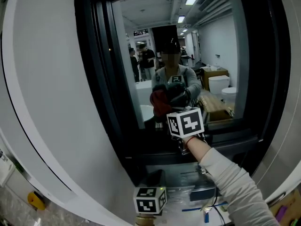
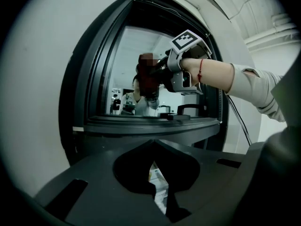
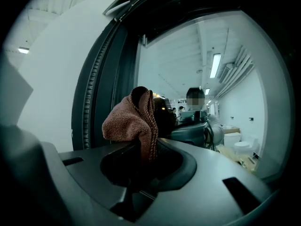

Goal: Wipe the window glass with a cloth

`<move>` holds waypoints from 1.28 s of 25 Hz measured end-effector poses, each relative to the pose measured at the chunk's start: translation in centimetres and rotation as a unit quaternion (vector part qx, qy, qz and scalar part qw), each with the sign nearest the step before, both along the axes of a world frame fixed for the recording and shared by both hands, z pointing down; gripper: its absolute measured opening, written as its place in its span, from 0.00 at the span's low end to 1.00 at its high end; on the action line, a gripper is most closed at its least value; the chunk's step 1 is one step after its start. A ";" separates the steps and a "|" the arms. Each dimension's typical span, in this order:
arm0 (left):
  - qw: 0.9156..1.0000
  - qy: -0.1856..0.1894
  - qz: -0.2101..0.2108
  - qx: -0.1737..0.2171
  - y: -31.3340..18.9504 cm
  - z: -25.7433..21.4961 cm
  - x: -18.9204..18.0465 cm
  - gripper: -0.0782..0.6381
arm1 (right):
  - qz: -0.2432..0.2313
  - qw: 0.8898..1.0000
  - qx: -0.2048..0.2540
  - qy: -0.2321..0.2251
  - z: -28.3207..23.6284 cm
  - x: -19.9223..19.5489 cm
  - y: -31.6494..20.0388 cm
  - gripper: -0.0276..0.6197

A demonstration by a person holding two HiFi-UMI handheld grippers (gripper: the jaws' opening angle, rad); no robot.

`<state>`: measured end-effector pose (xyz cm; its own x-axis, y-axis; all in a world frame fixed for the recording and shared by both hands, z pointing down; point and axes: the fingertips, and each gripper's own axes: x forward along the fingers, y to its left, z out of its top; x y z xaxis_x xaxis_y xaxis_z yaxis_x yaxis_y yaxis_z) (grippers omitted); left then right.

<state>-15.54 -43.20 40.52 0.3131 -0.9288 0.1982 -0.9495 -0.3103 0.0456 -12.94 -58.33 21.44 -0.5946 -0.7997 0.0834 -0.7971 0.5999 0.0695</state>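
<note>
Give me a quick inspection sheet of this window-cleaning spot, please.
Surface: window glass in a dark frame, reflecting the room.
Job's things: brown cloth, bunched, up by the glass.
Clutter: clear plastic packets below the window; yellow object low at left.
Grippers: right claw shut on the cloth; left claw shut, empty, held low.
Cables: black cable hanging below the right forearm.
Surroundings: white wall.

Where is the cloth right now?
In the right gripper view, the reddish-brown cloth is clamped in the right gripper, raised in front of the window glass, close to its dark frame on the left.
</note>
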 end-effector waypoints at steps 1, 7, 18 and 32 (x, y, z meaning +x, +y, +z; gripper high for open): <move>1.000 0.000 0.005 0.000 -0.1 0.0 0.5 0.12 | 0.004 1.000 0.000 0.001 -0.1 0.8 -0.1 0.15; 0.999 -0.001 0.033 0.003 -0.4 -0.4 3.5 0.12 | 0.037 0.999 0.002 0.000 -0.3 6.1 -0.2 0.15; 0.997 -0.004 0.082 0.000 -0.3 -0.2 9.0 0.12 | 0.109 0.994 -0.001 -0.012 0.3 17.6 -0.1 0.15; 0.994 -0.013 0.105 -0.007 -1.3 0.4 12.7 0.12 | 0.213 0.977 0.003 -0.032 2.2 32.9 -0.8 0.15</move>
